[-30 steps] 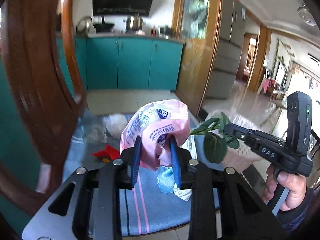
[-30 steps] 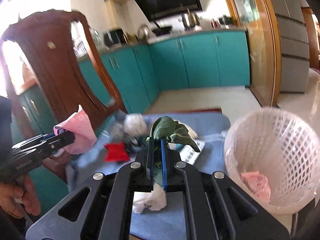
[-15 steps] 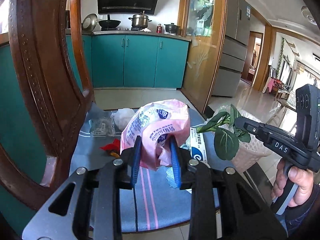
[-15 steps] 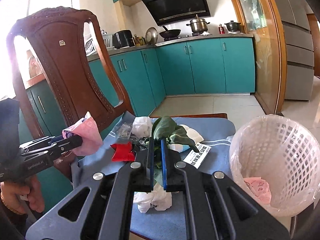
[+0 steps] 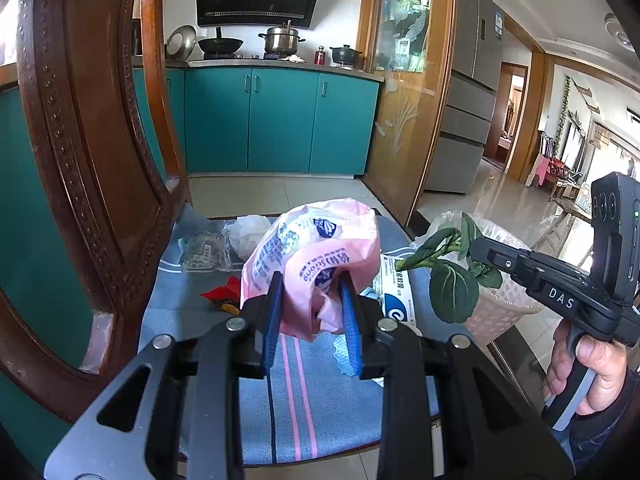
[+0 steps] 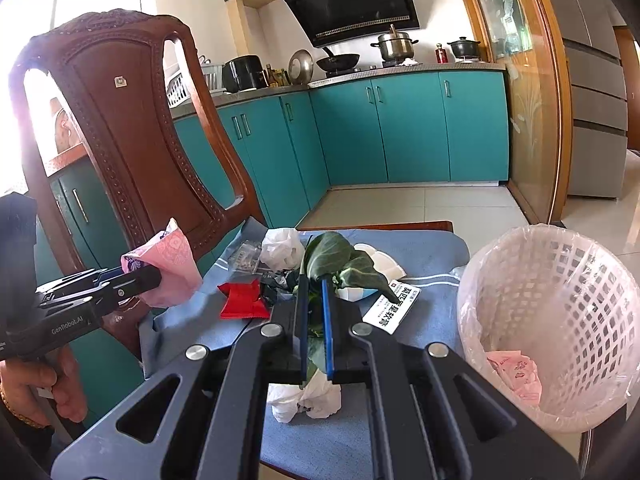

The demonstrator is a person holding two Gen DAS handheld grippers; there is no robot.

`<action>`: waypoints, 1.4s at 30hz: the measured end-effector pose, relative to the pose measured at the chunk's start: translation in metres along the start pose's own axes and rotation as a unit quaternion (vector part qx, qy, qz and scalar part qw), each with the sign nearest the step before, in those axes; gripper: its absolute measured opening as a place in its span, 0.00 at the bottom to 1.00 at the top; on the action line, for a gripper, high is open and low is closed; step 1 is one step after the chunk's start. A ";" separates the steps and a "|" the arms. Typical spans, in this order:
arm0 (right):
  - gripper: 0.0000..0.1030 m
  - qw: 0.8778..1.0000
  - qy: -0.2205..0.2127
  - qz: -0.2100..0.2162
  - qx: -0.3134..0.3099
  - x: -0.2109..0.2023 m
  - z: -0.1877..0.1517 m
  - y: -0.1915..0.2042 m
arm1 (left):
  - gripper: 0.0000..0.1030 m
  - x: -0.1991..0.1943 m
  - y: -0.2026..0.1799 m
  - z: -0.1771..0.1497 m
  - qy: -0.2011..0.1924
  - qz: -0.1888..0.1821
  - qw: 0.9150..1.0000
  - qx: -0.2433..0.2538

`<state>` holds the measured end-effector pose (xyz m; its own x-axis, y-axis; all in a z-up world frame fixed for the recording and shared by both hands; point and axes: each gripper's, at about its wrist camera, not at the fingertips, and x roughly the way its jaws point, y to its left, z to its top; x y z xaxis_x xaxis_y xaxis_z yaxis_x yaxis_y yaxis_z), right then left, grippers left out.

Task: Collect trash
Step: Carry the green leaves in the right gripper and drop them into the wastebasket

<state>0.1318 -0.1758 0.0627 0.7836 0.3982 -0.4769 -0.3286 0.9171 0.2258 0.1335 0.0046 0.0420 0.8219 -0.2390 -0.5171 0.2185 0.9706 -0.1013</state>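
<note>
My left gripper (image 5: 310,284) is shut on a crumpled pink plastic wrapper (image 5: 316,248) and holds it above the blue chair cushion (image 5: 280,400). It also shows in the right wrist view (image 6: 160,276) at the left. My right gripper (image 6: 314,282) is shut on a green leafy vegetable (image 6: 340,256), held above the cushion; it shows in the left wrist view (image 5: 452,280) at the right. A white lattice trash basket (image 6: 556,280) with a clear liner stands right of the chair and holds a pink wrapper (image 6: 516,372).
On the cushion lie a red wrapper (image 6: 242,300), a white crumpled bag (image 6: 280,248), a clear packet (image 6: 244,256), a white printed packet (image 6: 392,308), dark scraps and a white tissue (image 6: 308,400). The carved wooden chair back (image 6: 132,152) rises at the left. Teal cabinets stand behind.
Both grippers have risen a little and drawn back from the cushion with their loads still held. The view is steadier and less blurred than a second ago.
</note>
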 end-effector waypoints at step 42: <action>0.94 0.929 -0.162 -0.264 0.204 -0.105 -0.001 -0.155 | 0.28 0.040 -0.057 -0.011 0.054 -0.057 0.996 0.034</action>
<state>0.0999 -0.3594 0.0769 0.9179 -0.1917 -0.3474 0.3214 0.8727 0.3675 0.1478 -0.0602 0.0180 0.7288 -0.3396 -0.5946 0.3456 0.9321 -0.1086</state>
